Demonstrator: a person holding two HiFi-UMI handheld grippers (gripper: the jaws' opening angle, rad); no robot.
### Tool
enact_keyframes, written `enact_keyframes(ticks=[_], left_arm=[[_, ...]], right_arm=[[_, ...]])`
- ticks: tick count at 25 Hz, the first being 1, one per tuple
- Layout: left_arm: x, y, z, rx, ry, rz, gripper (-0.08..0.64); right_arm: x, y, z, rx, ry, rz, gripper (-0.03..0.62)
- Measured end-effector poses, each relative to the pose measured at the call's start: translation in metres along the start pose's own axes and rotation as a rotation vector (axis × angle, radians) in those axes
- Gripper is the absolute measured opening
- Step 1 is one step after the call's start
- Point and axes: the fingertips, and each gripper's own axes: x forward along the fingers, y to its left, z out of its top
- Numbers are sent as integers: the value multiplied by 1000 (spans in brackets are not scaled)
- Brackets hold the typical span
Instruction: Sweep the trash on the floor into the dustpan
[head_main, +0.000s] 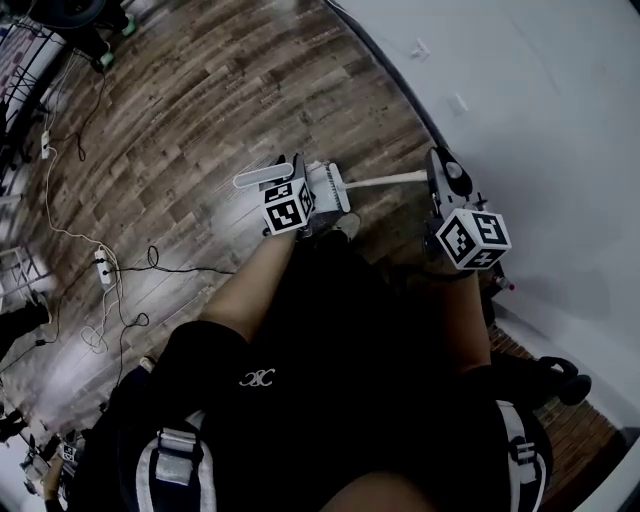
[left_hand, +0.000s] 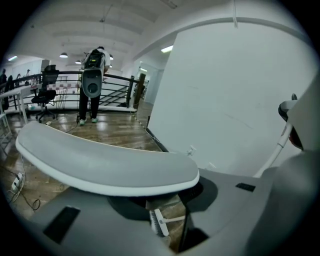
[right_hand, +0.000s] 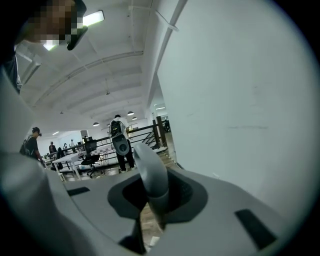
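Observation:
My left gripper (head_main: 292, 203) is shut on a broad grey handle with a white edge (left_hand: 100, 162), which I take for the dustpan's; it also shows in the head view (head_main: 262, 178). The pan's body is hidden. My right gripper (head_main: 441, 180) is shut on the grey grip (right_hand: 150, 177) of a small brush. Its white stick (head_main: 385, 181) runs left to the brush head (head_main: 328, 187), which hangs just right of the left gripper above the wooden floor (head_main: 200, 110). The brush head (left_hand: 159, 221) shows below the left jaws. No trash is plainly visible.
A white wall (head_main: 520, 90) rises close on the right, with small white marks (head_main: 420, 48) on it. A power strip with cables (head_main: 104, 270) lies on the floor at left. A person (left_hand: 93, 82) stands by a railing far back, near an office chair (left_hand: 45, 92).

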Motion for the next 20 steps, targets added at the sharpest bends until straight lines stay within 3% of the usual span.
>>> enact_keyframes(ticks=[6,20], left_arm=[[-6,7,35,-21,10,-9,124],[-56,-41,126,117,-51,-124,120]], right_arm=[[-12,-12,6,3,-16,-86,66],[-42,-27,46,-35,-94,-220,66]])
